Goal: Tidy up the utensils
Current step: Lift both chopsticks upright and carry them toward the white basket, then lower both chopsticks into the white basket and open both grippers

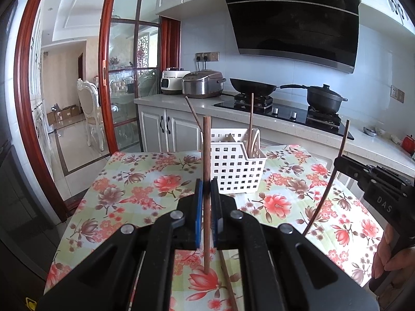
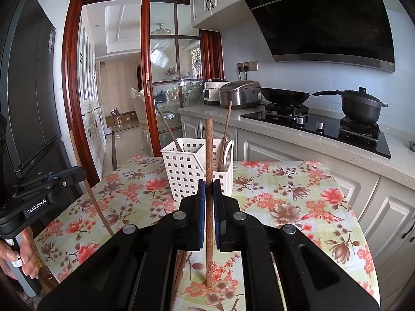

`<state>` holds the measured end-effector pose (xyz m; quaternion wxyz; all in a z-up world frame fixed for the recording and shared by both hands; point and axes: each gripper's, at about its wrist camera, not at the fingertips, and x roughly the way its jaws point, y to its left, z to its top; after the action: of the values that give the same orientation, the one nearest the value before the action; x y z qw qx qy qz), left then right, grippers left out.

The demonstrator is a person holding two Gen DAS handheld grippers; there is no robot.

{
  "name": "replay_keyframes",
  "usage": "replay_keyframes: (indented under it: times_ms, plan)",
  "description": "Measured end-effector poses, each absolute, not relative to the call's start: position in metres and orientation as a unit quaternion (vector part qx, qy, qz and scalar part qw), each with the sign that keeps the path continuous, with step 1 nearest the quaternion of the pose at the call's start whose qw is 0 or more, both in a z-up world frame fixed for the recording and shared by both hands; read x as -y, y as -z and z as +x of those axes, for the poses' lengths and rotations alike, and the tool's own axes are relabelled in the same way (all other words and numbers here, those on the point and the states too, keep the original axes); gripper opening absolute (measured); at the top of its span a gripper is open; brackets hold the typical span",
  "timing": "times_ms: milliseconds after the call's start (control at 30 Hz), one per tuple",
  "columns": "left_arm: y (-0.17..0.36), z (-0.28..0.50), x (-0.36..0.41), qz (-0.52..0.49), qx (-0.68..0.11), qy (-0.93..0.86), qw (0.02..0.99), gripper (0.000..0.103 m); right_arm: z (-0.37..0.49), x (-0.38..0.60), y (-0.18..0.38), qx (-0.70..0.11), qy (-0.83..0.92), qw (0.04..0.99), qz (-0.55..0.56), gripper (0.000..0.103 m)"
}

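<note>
Chopsticks: you hold two upright, one clamped in your left gripper (image 1: 206,181), one in your right gripper (image 2: 209,185); two more stand in the white basket (image 1: 234,160) toward the table's (image 1: 124,181) far edge.

Table (image 1: 135,181) top mostly bare: open cloth on left, right and near sides of the white basket (image 1: 233,165), which sits toward the far edge, centre. 2 chopsticks already stand in the basket (image 2: 198,163), 1 leaning left out of the left compartment, 1 nearly upright in the right one; both stick up well above the rim, so access from above is partly blocked. Each gripper carries 1 upright chopstick, lower tip near or on the cloth. Another loose stick (image 1: 228,280) lies at the near edge. Counter (image 1: 166,101) beyond the far edge, gap between. Doorway floor open off the left edge.
</note>
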<state>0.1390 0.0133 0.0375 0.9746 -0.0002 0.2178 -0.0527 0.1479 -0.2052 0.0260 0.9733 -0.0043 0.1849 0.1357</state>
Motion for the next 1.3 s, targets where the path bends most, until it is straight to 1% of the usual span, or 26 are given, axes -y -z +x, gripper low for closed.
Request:
replay_keyframes:
  times_ms: [600,867,1067,1300]
  plan:
    - [-0.045,0.155,-0.021,-0.001,-0.221,0.055,0.974,0.006,0.169,0.191,-0.038,-0.186,-0.140,0.972,-0.033,0.006]
    - [-0.058,0.171,-0.020,0.010,-0.218,0.063,0.974,0.006,0.181,0.193,-0.052,-0.177,-0.135,0.974,-0.038,0.006]
    - [-0.077,0.198,-0.022,0.010,-0.225,0.071,0.972,0.006,0.205,0.196,-0.065,-0.179,-0.131,0.974,-0.033,0.006]
    - [-0.119,0.231,-0.022,0.007,-0.216,0.076,0.973,0.006,0.238,0.193,-0.094,-0.171,-0.132,0.976,-0.020,0.006]
